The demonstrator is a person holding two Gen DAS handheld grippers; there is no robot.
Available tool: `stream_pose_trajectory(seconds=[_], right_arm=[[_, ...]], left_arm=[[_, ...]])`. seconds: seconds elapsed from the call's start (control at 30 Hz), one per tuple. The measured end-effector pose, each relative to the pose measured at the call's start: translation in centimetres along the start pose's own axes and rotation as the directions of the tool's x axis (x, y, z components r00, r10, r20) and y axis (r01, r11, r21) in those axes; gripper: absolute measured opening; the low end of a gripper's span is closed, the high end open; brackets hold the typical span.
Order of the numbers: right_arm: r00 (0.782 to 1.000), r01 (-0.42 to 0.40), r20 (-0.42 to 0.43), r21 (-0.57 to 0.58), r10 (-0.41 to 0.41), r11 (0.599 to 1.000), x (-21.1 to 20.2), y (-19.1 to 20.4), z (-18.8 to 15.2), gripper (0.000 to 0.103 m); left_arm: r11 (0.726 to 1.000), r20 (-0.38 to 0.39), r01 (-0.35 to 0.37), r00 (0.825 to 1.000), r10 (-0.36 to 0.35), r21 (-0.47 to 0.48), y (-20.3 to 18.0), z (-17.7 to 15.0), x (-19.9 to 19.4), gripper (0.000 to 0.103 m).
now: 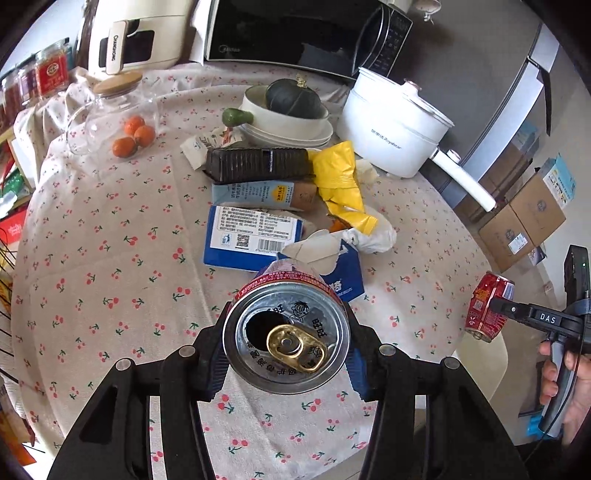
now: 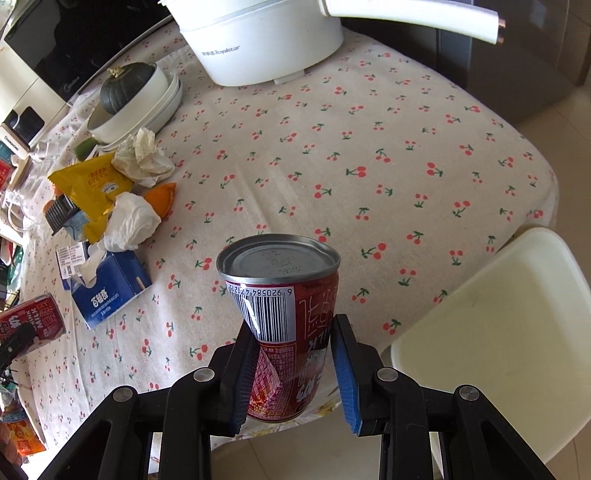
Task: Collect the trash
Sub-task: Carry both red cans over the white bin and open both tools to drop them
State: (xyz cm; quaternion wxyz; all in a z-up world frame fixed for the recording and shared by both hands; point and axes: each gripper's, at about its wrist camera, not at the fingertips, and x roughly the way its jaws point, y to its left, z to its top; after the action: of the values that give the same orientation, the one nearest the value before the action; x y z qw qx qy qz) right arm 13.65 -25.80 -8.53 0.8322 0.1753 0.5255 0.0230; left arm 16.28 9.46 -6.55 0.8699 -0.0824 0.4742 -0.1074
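My left gripper point(image 1: 286, 356) is shut on a red drink can point(image 1: 286, 328), whose opened top with a gold pull tab faces the camera above the cherry-print tablecloth point(image 1: 110, 258). My right gripper point(image 2: 293, 369) is shut on a second red can point(image 2: 280, 288), dented and bottom up, near the table's edge. That dented can point(image 1: 487, 310) also shows at the right of the left wrist view. The left can point(image 2: 33, 321) shows at the left edge of the right wrist view. Trash lies mid-table: a yellow wrapper point(image 1: 340, 177), crumpled tissues point(image 2: 133, 221), a blue tissue box point(image 2: 110, 291), a dark tray point(image 1: 255, 164) and cartons point(image 1: 251, 229).
A white electric pot point(image 1: 391, 136) with a long handle, stacked bowls point(image 1: 288, 125) holding a dark squash, a glass jar point(image 1: 114, 118) of oranges and a microwave point(image 1: 288, 29) stand at the back. A white chair seat point(image 2: 491, 332) sits beside the table. Cardboard boxes point(image 1: 524, 221) lie on the floor.
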Motion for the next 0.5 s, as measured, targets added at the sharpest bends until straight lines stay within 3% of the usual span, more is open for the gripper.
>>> stream_pose_trajectory(seconds=[0.23,0.5], right_arm=[[0.999,0.034,0.031,0.060,-0.036,0.998,-2.6,-5.3,-0.7,0.035],[0.993,0.103,0.035,0.168,-0.111,0.980,-4.5,-13.3,-3.0,0.035]], left_arm=[[0.989,-0.014,0.121,0.993,-0.120,0.083,-7.1,0.1,0.8,0.055],[0.932,-0.103,0.279,0.960,-0.262,0.231,-18.6,-2.1,3.8,0.055]])
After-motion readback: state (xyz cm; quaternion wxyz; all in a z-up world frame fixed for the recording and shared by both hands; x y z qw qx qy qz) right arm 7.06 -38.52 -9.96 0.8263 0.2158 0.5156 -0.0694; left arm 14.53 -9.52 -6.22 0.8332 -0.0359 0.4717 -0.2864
